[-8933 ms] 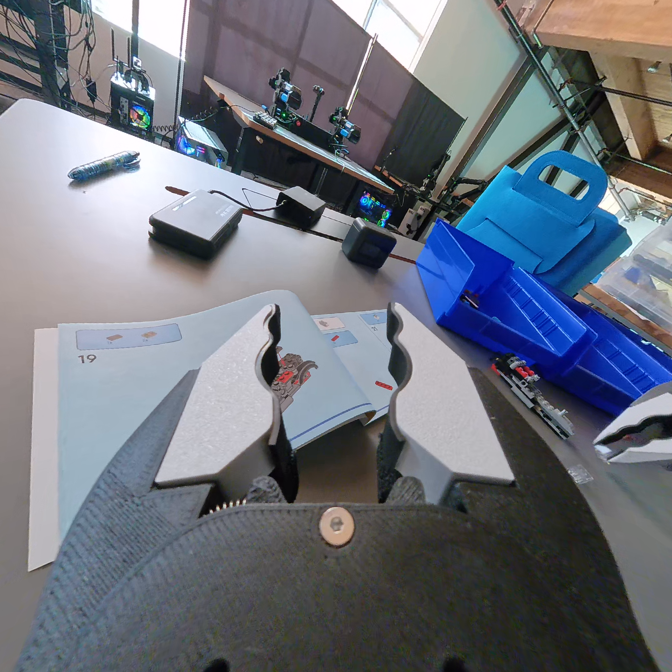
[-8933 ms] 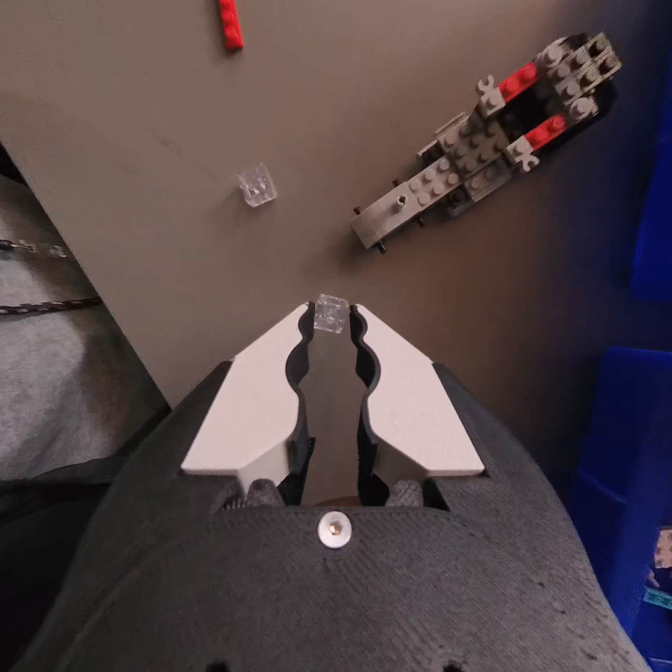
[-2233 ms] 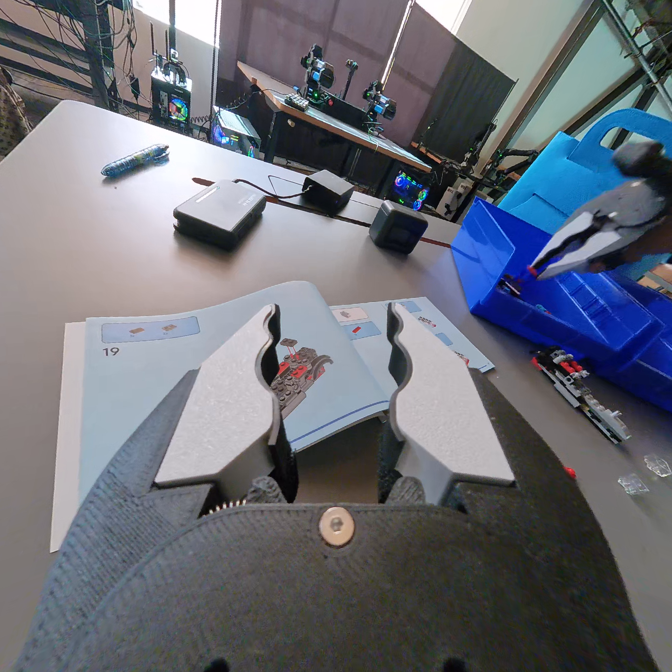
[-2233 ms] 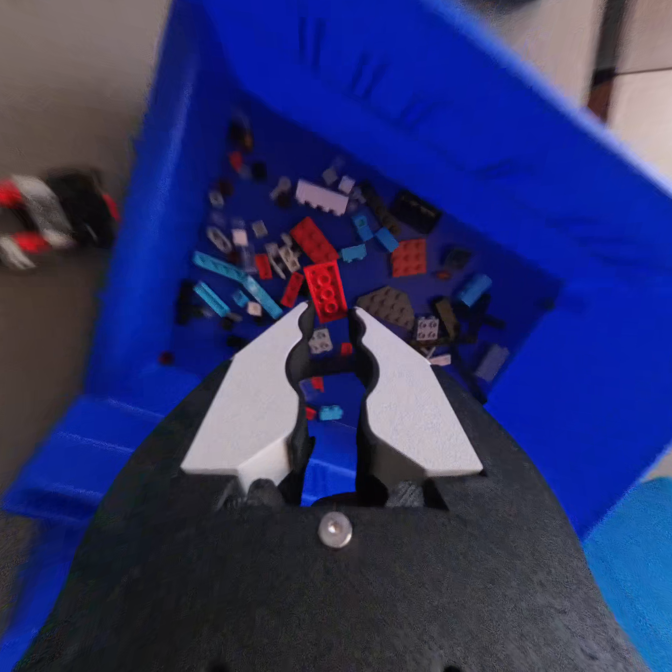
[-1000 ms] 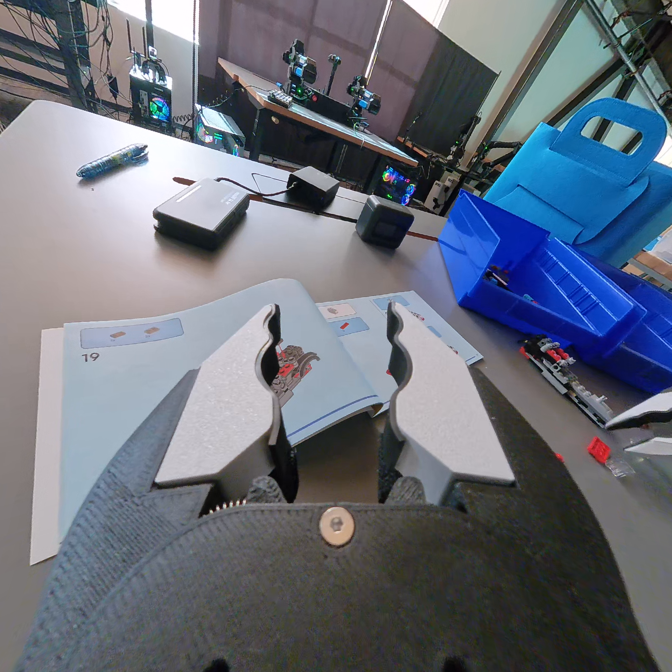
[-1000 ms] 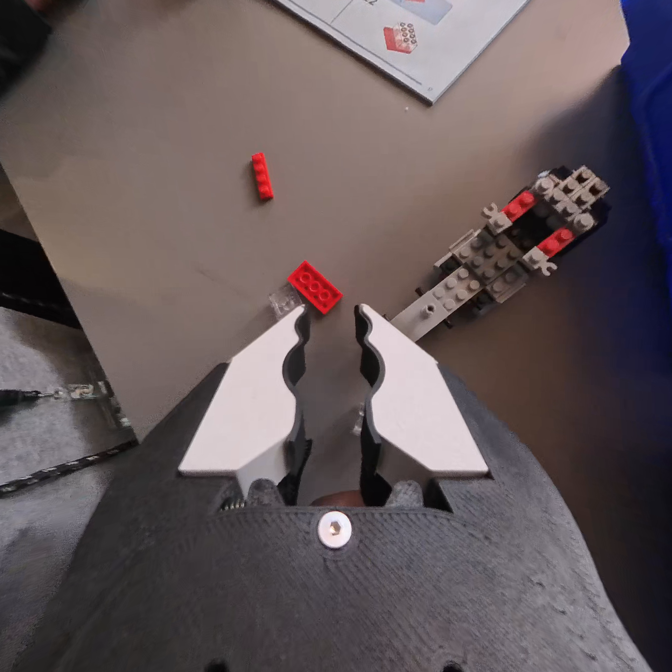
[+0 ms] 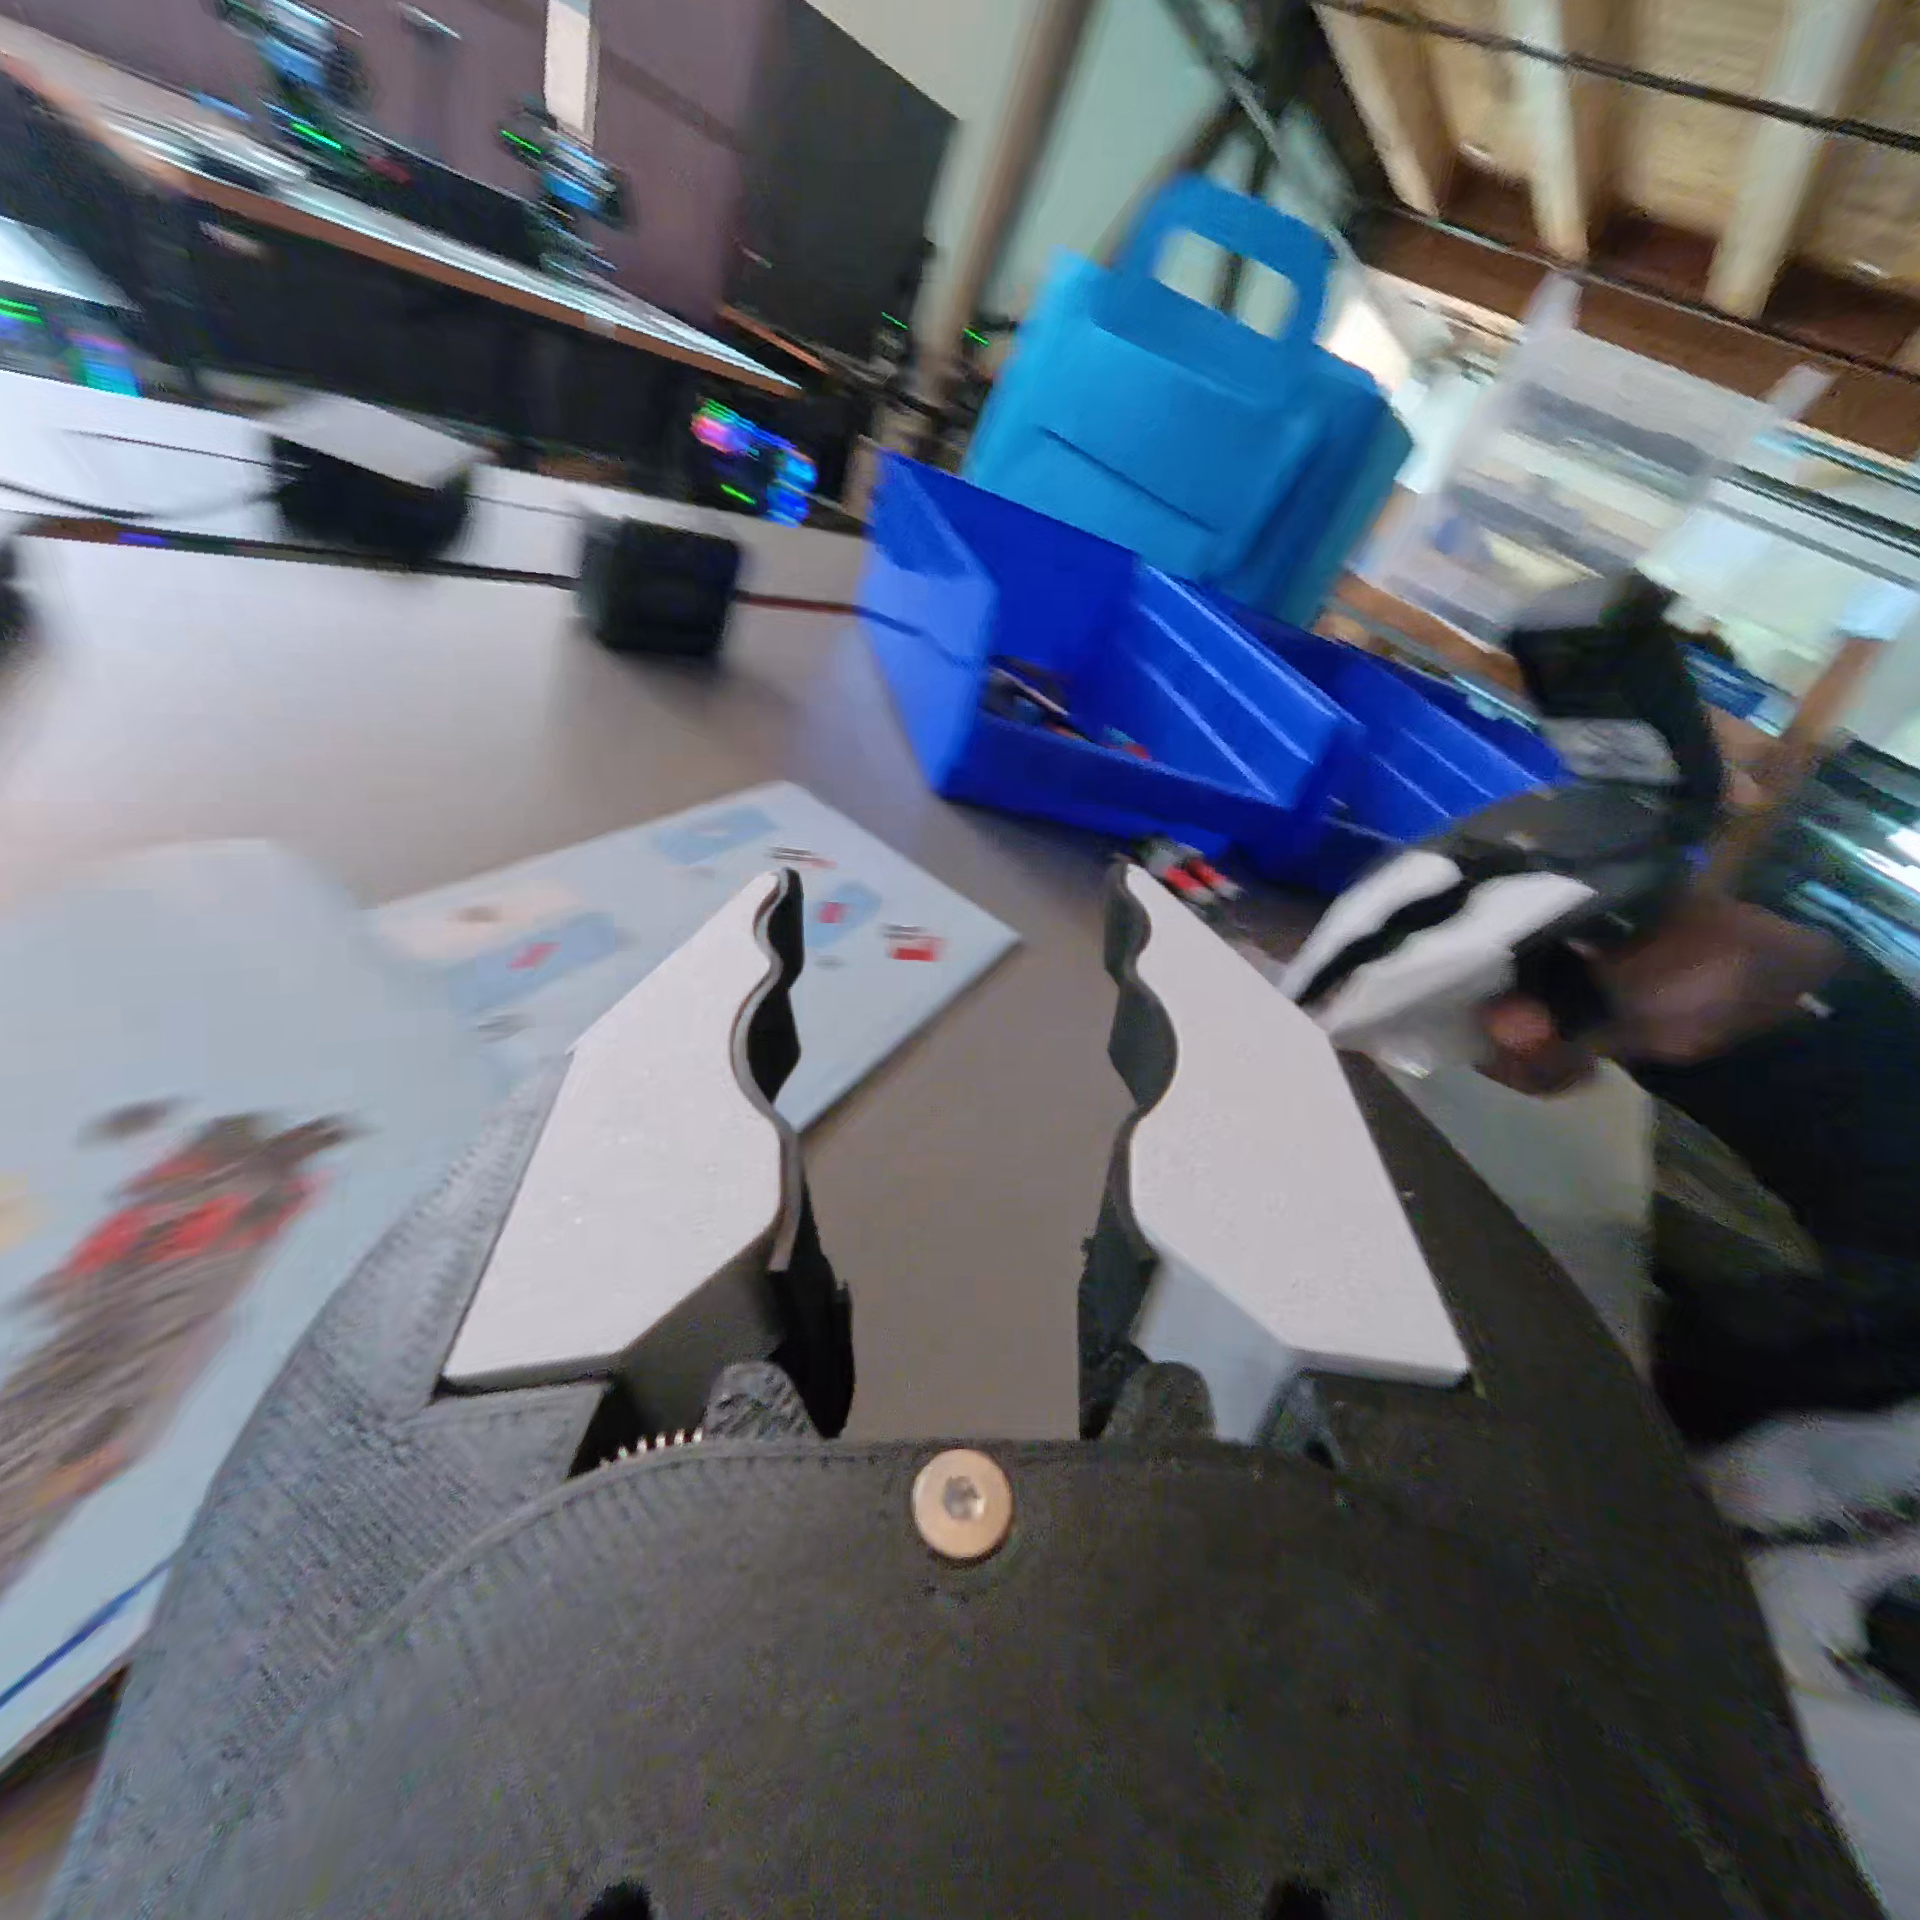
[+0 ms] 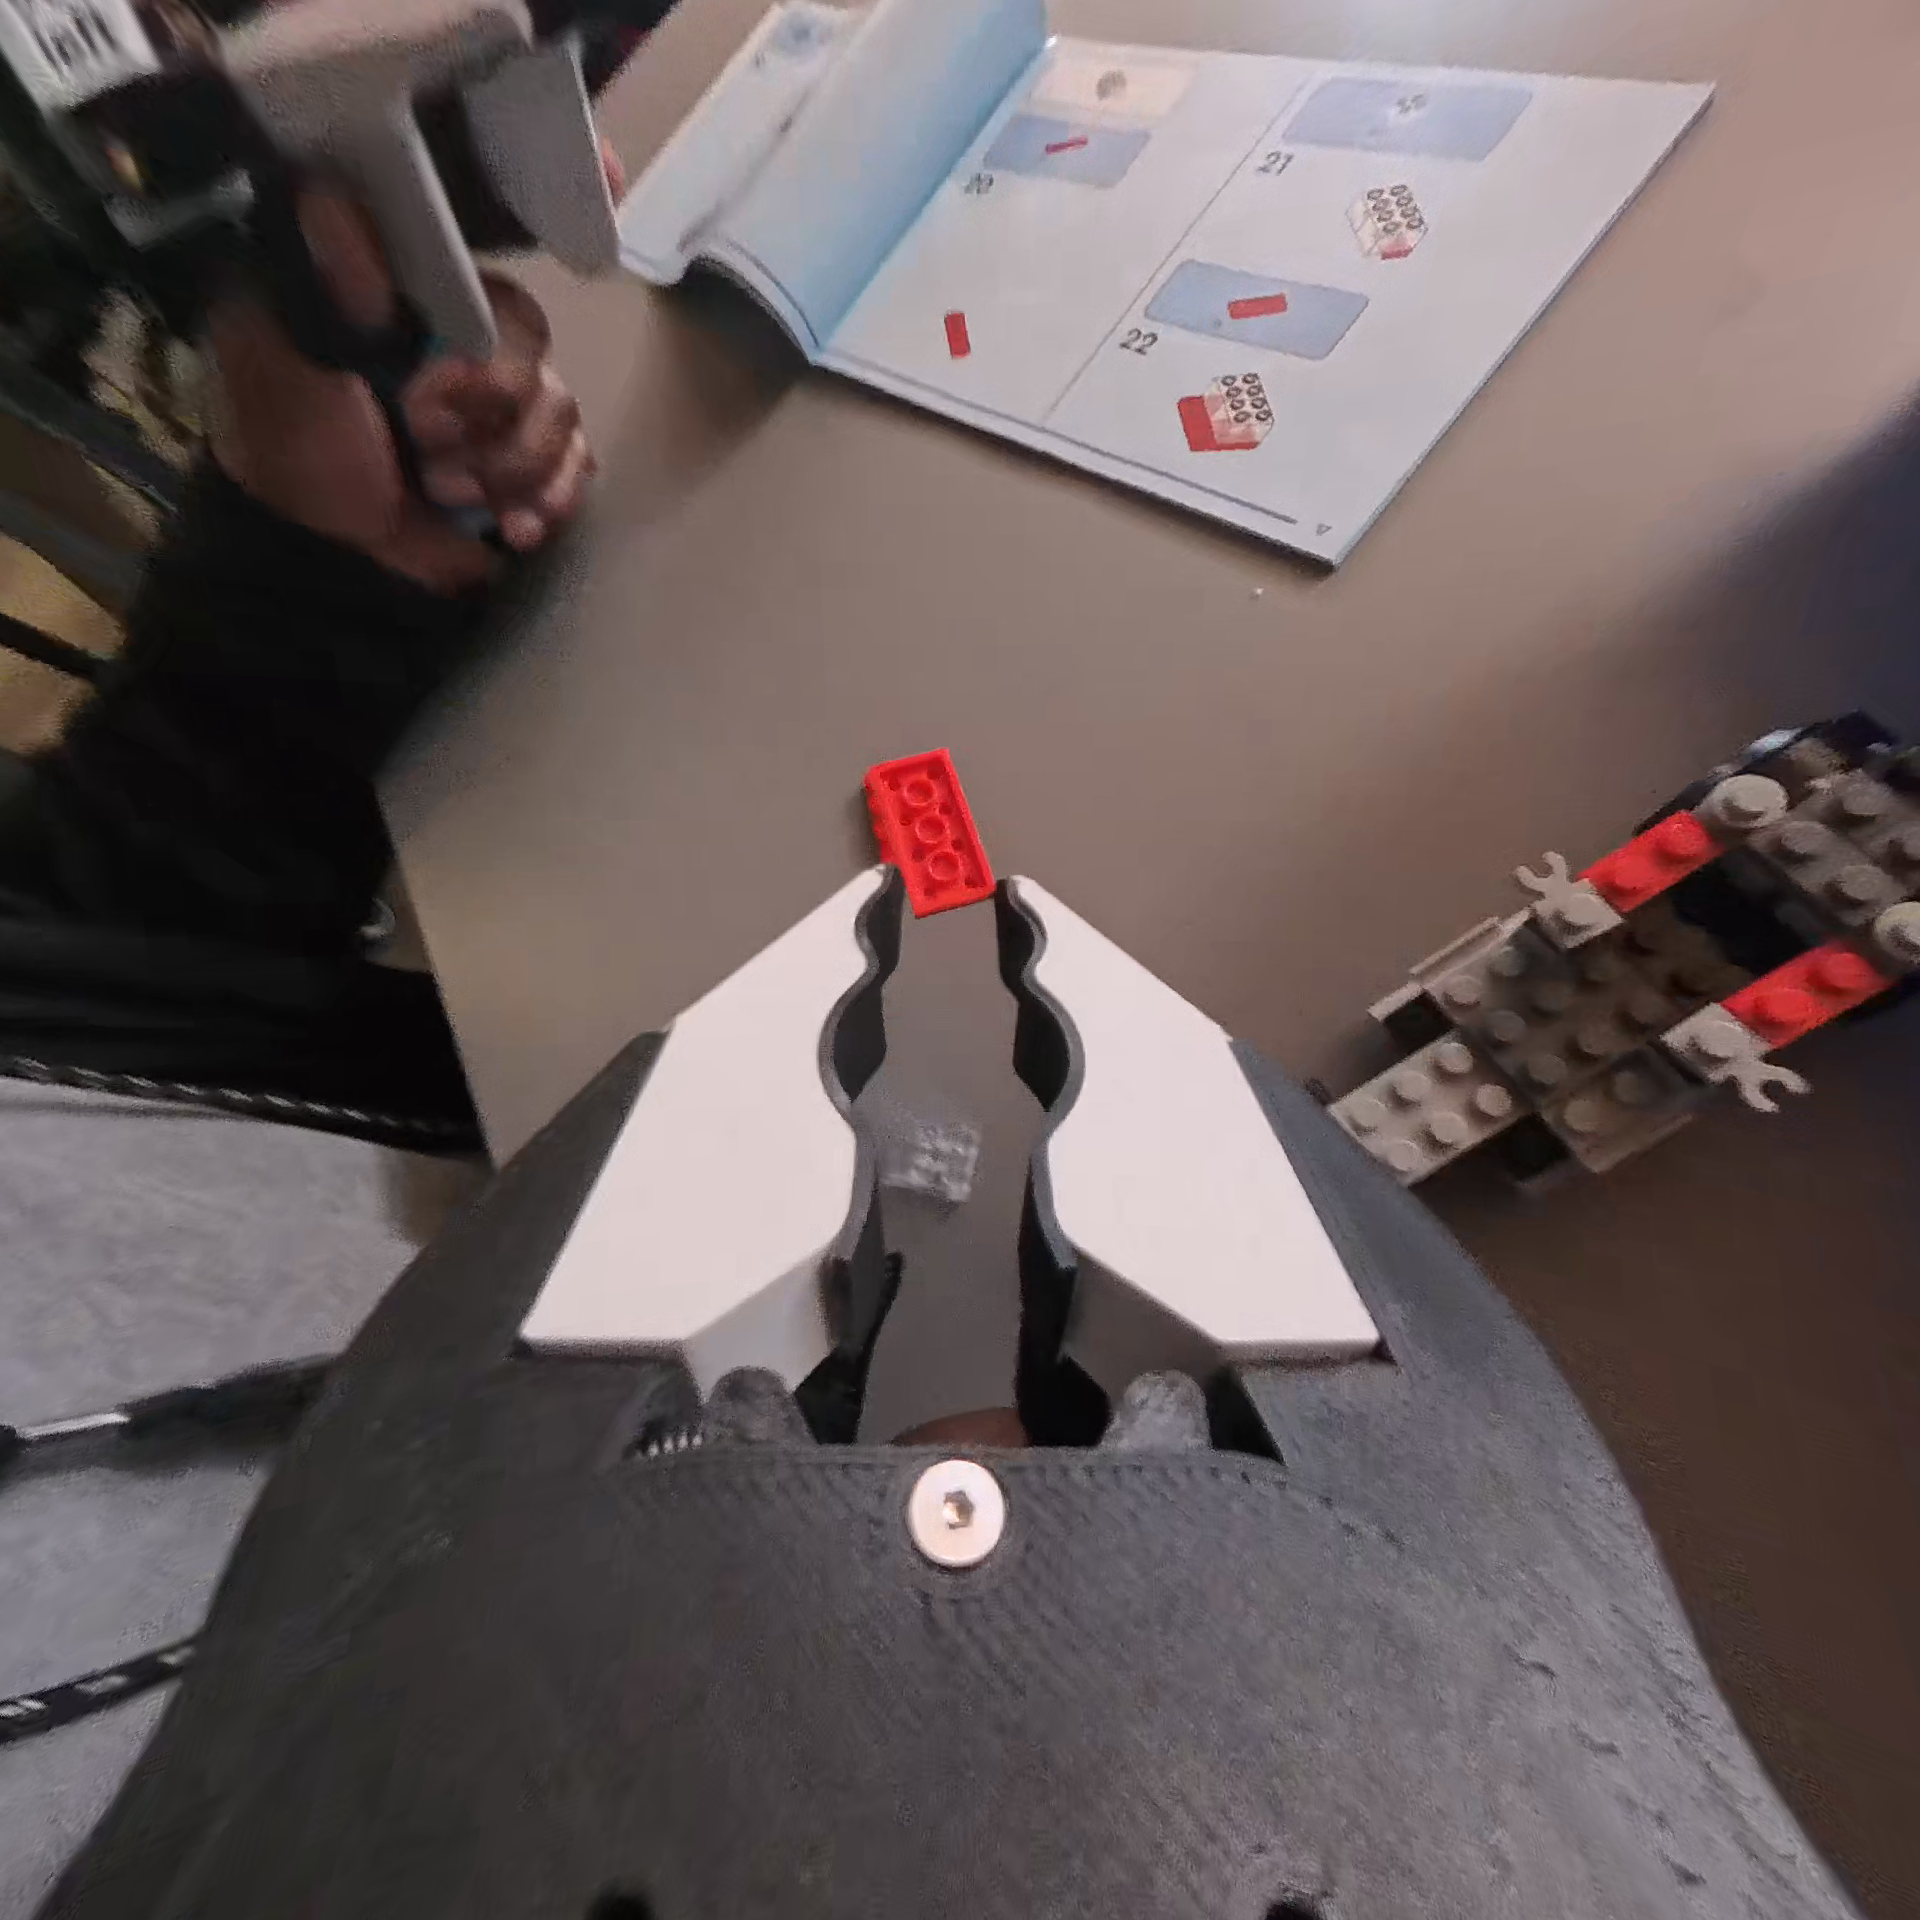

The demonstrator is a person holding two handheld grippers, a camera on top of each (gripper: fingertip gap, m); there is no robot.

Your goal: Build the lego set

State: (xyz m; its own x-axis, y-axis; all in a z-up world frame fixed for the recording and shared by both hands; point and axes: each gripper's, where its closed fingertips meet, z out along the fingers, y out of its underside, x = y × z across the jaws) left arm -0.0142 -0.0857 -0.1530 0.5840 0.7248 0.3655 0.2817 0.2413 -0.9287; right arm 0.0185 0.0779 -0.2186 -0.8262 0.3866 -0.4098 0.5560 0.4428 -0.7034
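A red flat plate (image 8: 928,831) sits at the tips of my right gripper (image 8: 948,886), underside up, just above or on the grey table (image 8: 727,675). The fingertips (image 8: 1023,904) pinch its near end. A clear small brick (image 8: 925,1153) lies on the table under the gap between the fingers. The grey, black and red model (image 8: 1662,987) lies to the right. My left gripper (image 7: 945,904) is open and empty, low over the table beside the open instruction booklet (image 7: 623,935). The right gripper (image 7: 1403,956) shows at its right.
The booklet (image 8: 1143,260) lies open beyond the plate. A blue bin (image 7: 1091,707) of loose pieces and a blue felt bag (image 7: 1174,416) stand at the back right. A black box (image 7: 660,587) sits farther back. A hand holds the left gripper (image 8: 468,156) near the table's edge. There is about 20 cm between the tips of the two grippers.
My right gripper has turned toward the booklet and closed its fingers on the red plate's end. My left gripper has swung right, blurring its view, and stays open.
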